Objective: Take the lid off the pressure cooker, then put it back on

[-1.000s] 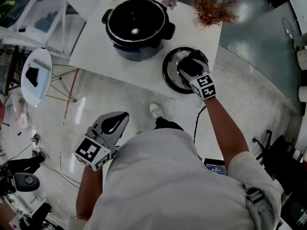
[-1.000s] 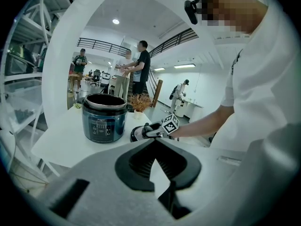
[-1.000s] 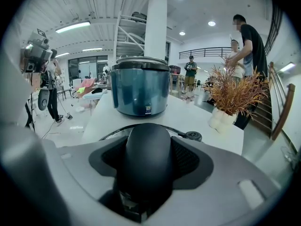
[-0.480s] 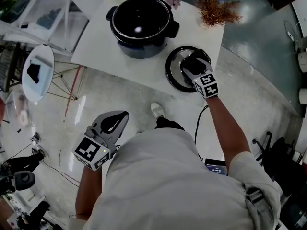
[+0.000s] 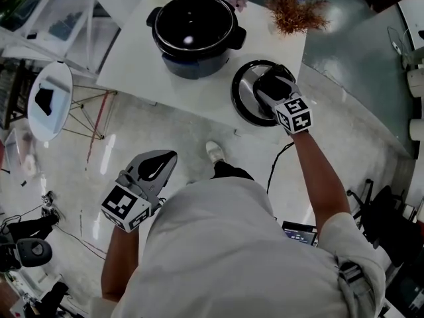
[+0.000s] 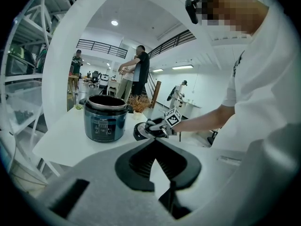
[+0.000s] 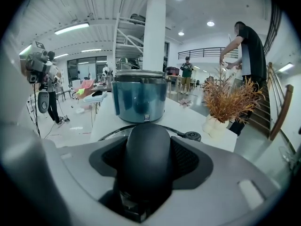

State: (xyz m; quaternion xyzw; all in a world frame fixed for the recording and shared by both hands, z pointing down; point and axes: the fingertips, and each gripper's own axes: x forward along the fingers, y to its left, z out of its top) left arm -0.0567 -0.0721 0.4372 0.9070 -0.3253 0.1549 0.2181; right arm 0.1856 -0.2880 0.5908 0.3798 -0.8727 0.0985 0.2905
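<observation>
The open pressure cooker pot stands on the white table, dark blue with an empty black bowl; it also shows straight ahead as the pot in the right gripper view. Its round lid hangs a little above the table's near right corner. My right gripper is shut on the lid's black handle, a pad on each side of it. My left gripper is held low beside my body, away from the table, its jaws shut with nothing between them.
A dried orange plant in a white vase stands at the table's far right corner, close behind the lid. Small flowers lie behind the pot. A round side table stands at the left. People stand in the background.
The right gripper has lifted the lid a little, so it looks slightly larger and further right in the head view. The left gripper has stayed put.
</observation>
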